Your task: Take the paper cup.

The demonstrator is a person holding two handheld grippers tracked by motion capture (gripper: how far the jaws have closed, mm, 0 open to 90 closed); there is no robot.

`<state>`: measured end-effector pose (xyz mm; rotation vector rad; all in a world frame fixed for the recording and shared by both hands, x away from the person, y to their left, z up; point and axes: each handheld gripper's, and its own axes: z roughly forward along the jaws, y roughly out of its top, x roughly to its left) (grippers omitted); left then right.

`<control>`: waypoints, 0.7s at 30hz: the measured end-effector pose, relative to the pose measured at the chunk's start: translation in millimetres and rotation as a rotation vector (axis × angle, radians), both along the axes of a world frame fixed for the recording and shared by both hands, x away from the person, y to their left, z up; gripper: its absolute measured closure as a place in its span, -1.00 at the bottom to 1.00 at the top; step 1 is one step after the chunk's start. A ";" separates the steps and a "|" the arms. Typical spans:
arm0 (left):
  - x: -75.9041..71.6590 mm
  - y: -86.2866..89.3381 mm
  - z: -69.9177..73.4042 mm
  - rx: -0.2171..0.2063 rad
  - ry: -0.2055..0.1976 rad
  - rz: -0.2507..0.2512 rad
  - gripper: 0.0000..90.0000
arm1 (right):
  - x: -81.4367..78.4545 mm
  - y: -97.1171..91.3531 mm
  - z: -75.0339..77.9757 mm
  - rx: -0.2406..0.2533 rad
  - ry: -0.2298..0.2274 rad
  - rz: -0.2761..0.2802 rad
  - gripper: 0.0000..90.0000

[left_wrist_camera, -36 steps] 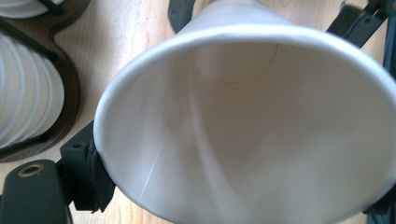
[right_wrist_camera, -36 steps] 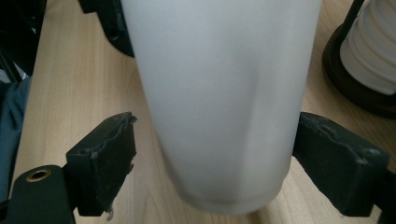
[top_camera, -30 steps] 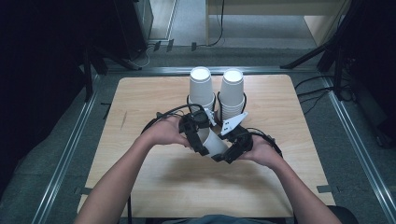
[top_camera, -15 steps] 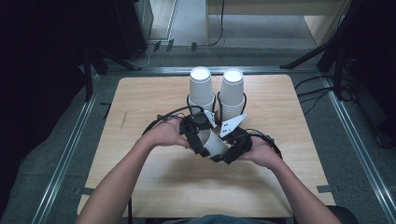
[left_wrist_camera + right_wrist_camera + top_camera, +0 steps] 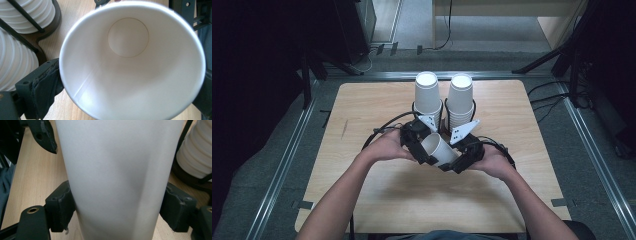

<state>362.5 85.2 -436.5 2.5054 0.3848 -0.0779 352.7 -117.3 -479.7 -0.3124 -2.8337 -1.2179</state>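
A pale wooden desk (image 5: 362, 120) carries, at its far middle, two stacks of white paper cups (image 5: 428, 97) standing upside down side by side in black wire holders (image 5: 37, 27); the left stack is smooth-sided, the right one ribbed with many rims. Nearer the person, both hands meet over the desk's middle, and between them a single white paper cup (image 5: 439, 149) is held tilted, its open mouth turned up and toward the left side. The left tongs (image 5: 418, 145) look pressed on the cup at its rim, one padded jaw against the outer wall in the left gripper view, so they seem to be pinching it. The right tongs (image 5: 464, 159) pinch the cup's body, both jaws squeezing the wall enough to dent it slightly. This reads as a hand-over or re-grip of one cup drawn from a stack; next, one pair of tongs likely needs to let go gently so the thin wall is not crushed
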 end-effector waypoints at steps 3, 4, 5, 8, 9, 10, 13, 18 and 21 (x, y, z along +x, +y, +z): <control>-0.4 2.8 -2.3 -0.016 -0.001 0.020 -1.00 | 0.8 -1.8 1.4 0.018 0.001 -0.006 -0.52; -0.6 3.5 -3.4 -0.021 0.005 0.032 -1.00 | 1.1 -2.3 1.9 0.023 0.004 -0.007 -0.52; -0.9 4.5 -4.1 -0.029 0.003 0.036 -1.00 | 1.2 -2.7 2.3 0.028 0.003 -0.011 -0.52; -2.3 8.1 -5.1 -0.068 0.004 0.056 -1.00 | 2.1 -4.4 3.0 0.032 0.000 -0.010 -0.52; -2.7 9.5 -5.4 -0.079 0.006 0.061 -1.00 | 1.9 -5.1 3.4 0.033 0.004 -0.012 -0.52; -2.9 10.7 -5.8 -0.090 0.013 0.065 -1.00 | 1.8 -5.4 3.7 0.037 0.002 -0.014 -0.52; -3.8 14.1 -7.6 -0.111 0.013 0.080 -1.00 | 2.4 -6.5 4.4 0.047 0.010 -0.020 -0.52; -6.1 16.8 -11.3 -0.151 0.028 0.112 -1.00 | 3.1 -8.0 4.0 0.072 0.016 -0.019 -0.52; -6.4 17.8 -13.7 -0.170 0.030 0.125 -1.00 | 3.3 -7.7 3.2 0.076 0.017 -0.015 -0.52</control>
